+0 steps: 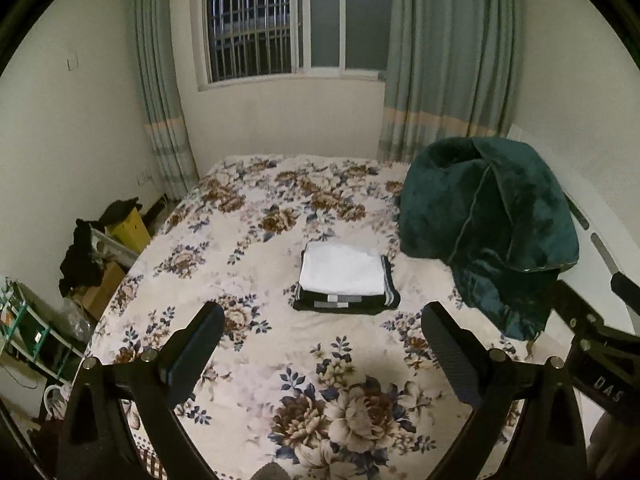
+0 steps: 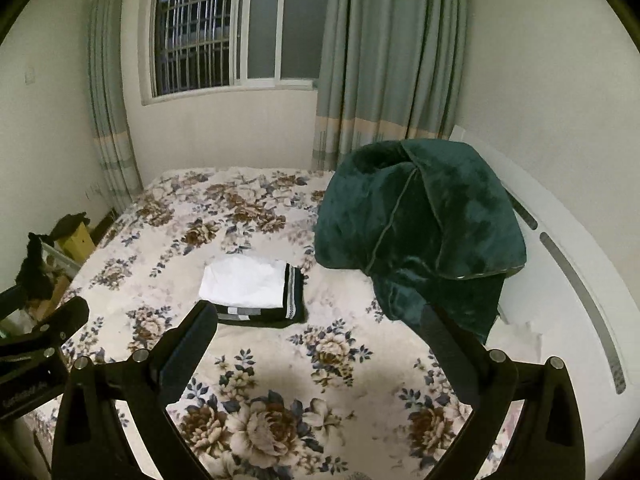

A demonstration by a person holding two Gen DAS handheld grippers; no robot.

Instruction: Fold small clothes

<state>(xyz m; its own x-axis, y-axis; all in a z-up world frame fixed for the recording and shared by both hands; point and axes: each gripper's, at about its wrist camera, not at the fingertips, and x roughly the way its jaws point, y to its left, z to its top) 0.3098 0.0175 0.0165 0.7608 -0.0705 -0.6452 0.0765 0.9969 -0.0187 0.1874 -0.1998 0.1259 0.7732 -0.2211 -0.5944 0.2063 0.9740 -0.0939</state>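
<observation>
Since the folded stack lies squared on the bed, I hold the left gripper and right gripper spread wide, empty, clear of it.

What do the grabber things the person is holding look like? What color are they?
Both are black. The left gripper has two flat, paddle-shaped fingers with bumpy dark pads, joined to angular black arms by shiny silver bolts. The right gripper looks the same. In the left view, white letters are printed on the right gripper's side, too small to read properly. No cables or sleeves show.
</observation>
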